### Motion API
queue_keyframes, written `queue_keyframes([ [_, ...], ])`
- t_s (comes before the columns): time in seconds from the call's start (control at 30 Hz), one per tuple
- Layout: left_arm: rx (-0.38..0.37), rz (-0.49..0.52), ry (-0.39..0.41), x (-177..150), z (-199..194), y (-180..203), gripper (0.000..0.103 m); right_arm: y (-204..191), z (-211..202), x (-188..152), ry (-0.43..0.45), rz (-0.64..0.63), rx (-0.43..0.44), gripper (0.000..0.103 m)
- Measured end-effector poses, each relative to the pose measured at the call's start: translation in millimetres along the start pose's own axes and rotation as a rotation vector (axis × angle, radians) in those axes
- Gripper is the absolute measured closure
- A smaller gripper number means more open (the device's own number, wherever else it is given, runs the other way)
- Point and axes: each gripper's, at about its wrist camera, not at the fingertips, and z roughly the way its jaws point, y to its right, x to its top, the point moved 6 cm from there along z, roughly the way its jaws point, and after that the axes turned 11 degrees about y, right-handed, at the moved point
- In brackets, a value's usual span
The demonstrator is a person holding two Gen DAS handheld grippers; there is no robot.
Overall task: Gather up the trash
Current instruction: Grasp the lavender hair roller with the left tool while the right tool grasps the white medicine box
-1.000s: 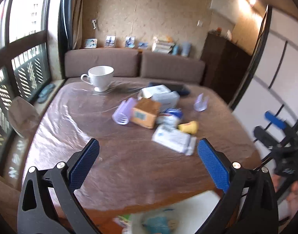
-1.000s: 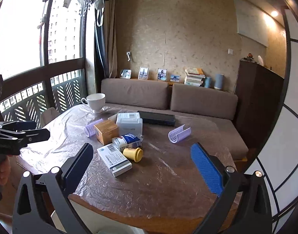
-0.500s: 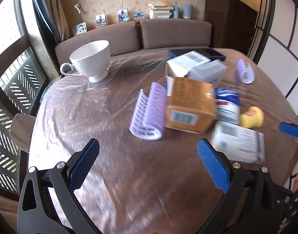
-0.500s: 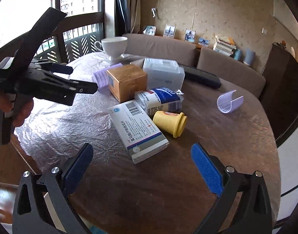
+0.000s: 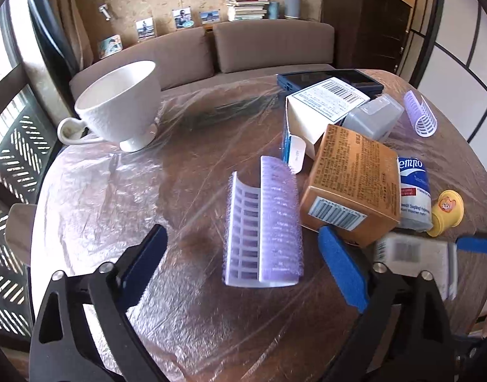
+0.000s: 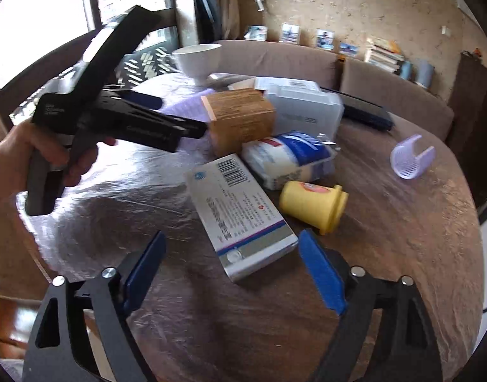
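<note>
- The left gripper (image 5: 240, 267) hangs with its blue pads well apart and nothing between them, low in the frame, lined up on the purple hair roller (image 5: 264, 226) lying on its side at centre.
- The roller sits just beside the orange box (image 5: 351, 187), possibly touching it; the white cup (image 5: 119, 105) stands apart at upper left.
- The right gripper (image 6: 232, 270) is likewise spread wide and empty, low in its frame, facing the white medicine box (image 6: 240, 213), whose near end lies between the pads.
- The yellow cup (image 6: 313, 205) and the tissue pack (image 6: 288, 159) crowd right of that box on the table (image 6: 402, 238).
- This looks like the approach before the first pick-ups; nothing is collected yet.
- Next, each gripper likely needs to drop around its item and close without nudging neighbours.
</note>
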Motion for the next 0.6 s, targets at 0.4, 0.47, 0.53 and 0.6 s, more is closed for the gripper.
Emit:
queue_keyframes([
  [0.4,-0.043,0.017,-0.004,4,10,-11,0.016,-8,26,7,-0.036,-0.004,-0.012,0.023],
  [0.47,-0.044,0.028,-0.004,4,11,-10,0.018,-10,32,7,-0.041,-0.003,-0.016,0.023],
  [0.53,-0.056,0.029,-0.013,3,12,-10,0.030,-11,36,10,-0.041,-0.005,-0.018,0.023],
  [0.6,-0.060,0.021,-0.013,3,13,-11,0.031,-12,37,12,-0.035,0.002,-0.015,0.025],
])
